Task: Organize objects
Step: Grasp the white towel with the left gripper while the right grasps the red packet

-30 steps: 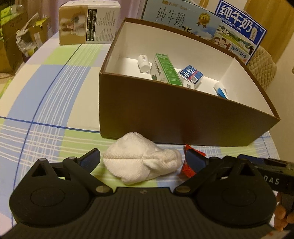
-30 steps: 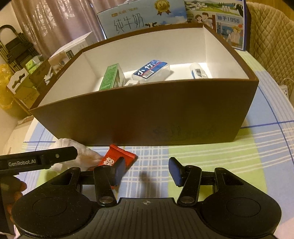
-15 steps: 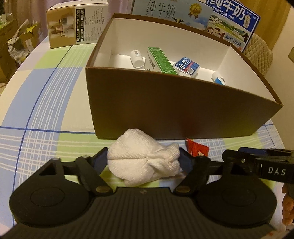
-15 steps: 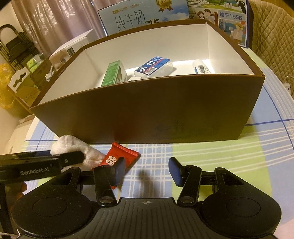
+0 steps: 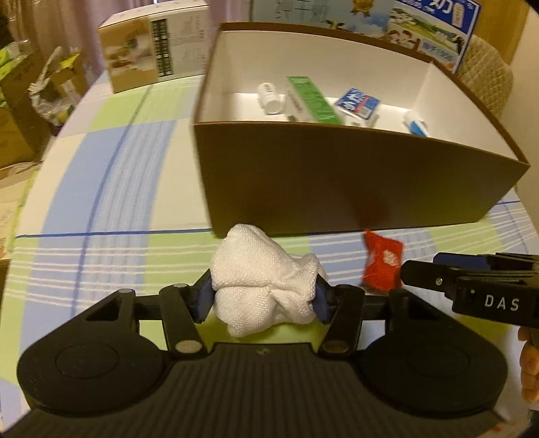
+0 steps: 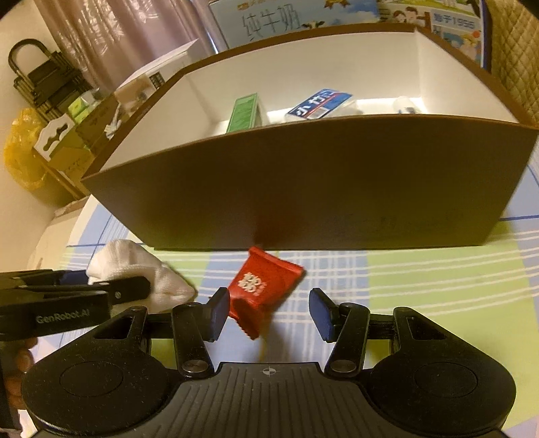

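The left gripper [image 5: 264, 300] is closing, its blue pads pressed into both sides of the cloth [image 5: 266, 283], a crumpled white bundle on the checked tablecloth [image 5: 111, 188]. The cloth bulges above and in front of the pads.

The right gripper [image 6: 267, 315] stands about half spread, pinching nothing. The red packet [image 6: 262, 289] lies on the tablecloth with its near end between the pads, close against the left pad and apart from the right one; whether it touches the left pad cannot be told. In the left wrist view the packet lies just right of the cloth, beside the right gripper's finger.

Past cloth and packet stands the brown box [image 5: 353, 182], open on top with white inside walls. The cloth's far edge and the packet's far corner sit near its front wall. Inside the box lie a white bottle [image 5: 269, 97], a green carton [image 5: 311, 99], a blue-and-white pack [image 5: 358, 106] and a white tube [image 5: 416, 126] with a blue end.

Behind the box lean blue milk cartons [image 5: 434, 27], and to the left on the table stands a beige box [image 5: 151, 57].
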Tool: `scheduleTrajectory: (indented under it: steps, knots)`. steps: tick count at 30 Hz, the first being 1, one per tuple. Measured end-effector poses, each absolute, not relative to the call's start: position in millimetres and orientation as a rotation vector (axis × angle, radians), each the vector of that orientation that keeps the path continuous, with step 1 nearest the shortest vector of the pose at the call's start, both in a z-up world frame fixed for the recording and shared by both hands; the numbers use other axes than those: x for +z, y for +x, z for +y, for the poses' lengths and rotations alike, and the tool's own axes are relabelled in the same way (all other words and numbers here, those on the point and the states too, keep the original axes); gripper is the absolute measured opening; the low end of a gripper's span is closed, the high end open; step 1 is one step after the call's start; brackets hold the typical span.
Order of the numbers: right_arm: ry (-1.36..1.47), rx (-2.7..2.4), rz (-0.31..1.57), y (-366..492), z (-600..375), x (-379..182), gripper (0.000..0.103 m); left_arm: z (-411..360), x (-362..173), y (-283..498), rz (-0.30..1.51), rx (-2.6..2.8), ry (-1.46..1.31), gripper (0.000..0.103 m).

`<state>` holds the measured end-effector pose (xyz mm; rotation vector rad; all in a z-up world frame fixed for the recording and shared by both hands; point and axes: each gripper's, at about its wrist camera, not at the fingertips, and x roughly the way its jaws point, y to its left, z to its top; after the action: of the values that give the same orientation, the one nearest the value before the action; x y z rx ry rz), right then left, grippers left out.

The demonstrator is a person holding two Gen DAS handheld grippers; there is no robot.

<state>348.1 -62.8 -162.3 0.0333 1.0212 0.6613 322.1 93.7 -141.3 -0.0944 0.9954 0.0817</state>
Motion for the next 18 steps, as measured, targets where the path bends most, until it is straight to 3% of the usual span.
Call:
scheduleTrajectory:
  steps: [14,16,18]
  knots:
    - [-0.028,0.606,0.994,354,-37,-178,0.05,107,-141,325,1.007,0.103,-0.133,0.053]
    - [-0.048,0.614,0.988,354,-36,-178,0.044,107,-141,325,1.007,0.102,-0.134,0.053]
    - [-0.087,0.627,0.986,353,-34,-178,0.032,107,-141,326,1.005,0.101,-0.133,0.053]
